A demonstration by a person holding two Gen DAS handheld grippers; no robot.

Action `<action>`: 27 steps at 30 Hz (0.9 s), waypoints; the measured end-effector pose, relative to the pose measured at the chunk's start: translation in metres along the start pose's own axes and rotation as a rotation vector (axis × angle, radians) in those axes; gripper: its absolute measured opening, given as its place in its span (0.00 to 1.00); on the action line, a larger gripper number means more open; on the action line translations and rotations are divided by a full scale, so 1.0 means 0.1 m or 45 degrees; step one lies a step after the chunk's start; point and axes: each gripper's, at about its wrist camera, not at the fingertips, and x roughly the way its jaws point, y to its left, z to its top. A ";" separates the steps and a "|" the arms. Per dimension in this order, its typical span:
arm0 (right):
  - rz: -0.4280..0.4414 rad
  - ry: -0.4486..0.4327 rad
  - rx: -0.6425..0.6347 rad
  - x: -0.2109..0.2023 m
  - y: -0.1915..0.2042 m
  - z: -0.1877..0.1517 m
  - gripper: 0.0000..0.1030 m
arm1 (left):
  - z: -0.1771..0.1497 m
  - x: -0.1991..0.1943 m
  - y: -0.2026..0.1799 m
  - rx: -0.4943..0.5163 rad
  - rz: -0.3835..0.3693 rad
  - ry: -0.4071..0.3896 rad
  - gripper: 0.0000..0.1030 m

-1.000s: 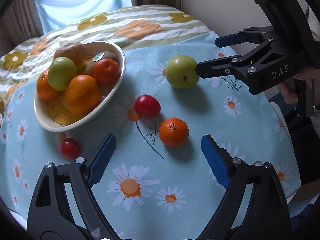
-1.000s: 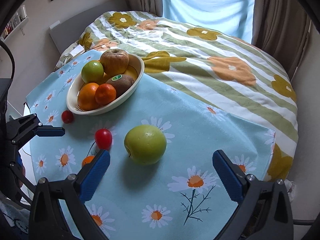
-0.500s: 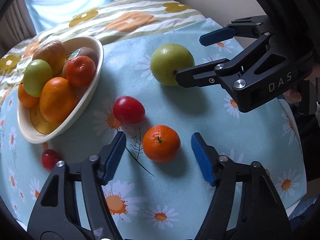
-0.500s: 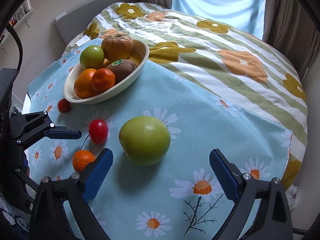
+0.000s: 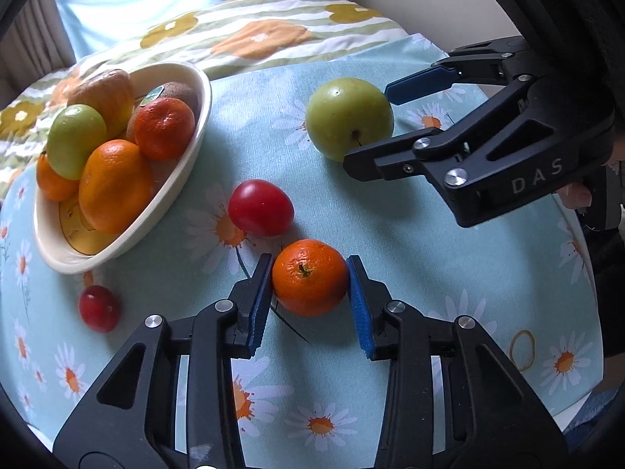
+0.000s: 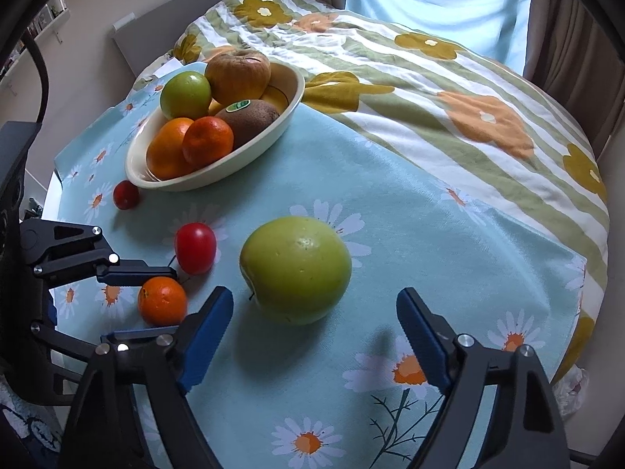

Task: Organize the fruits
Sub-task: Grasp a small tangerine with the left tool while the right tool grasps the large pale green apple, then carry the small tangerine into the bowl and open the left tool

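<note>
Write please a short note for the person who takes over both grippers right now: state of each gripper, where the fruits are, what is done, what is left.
Left gripper: shut on the mandarin, which sits on the cloth.
Right gripper: open, jaws either side of the big apple, not touching.
Bowl: already holds oranges, a green apple, a kiwi and a brown fruit.
Loose on the cloth: big apple, mandarin, tomato, small red fruit near the bowl.
Left: lift the mandarin to the bowl, grasp the apple, then likely the two red ones.
</note>
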 end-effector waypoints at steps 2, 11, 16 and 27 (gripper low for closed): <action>0.003 0.004 0.001 0.02 0.00 0.01 0.75 | -0.01 -0.01 0.01 -0.002 0.001 0.000 0.40; 0.021 0.004 -0.002 0.09 0.04 0.09 0.70 | -0.04 -0.04 0.04 -0.033 0.015 0.001 0.40; 0.015 0.009 -0.014 0.13 0.06 0.14 0.65 | -0.06 -0.05 0.07 -0.047 0.032 -0.001 0.40; -0.027 0.045 -0.002 0.09 0.14 0.12 0.51 | -0.13 -0.23 0.26 -0.098 0.074 -0.015 0.40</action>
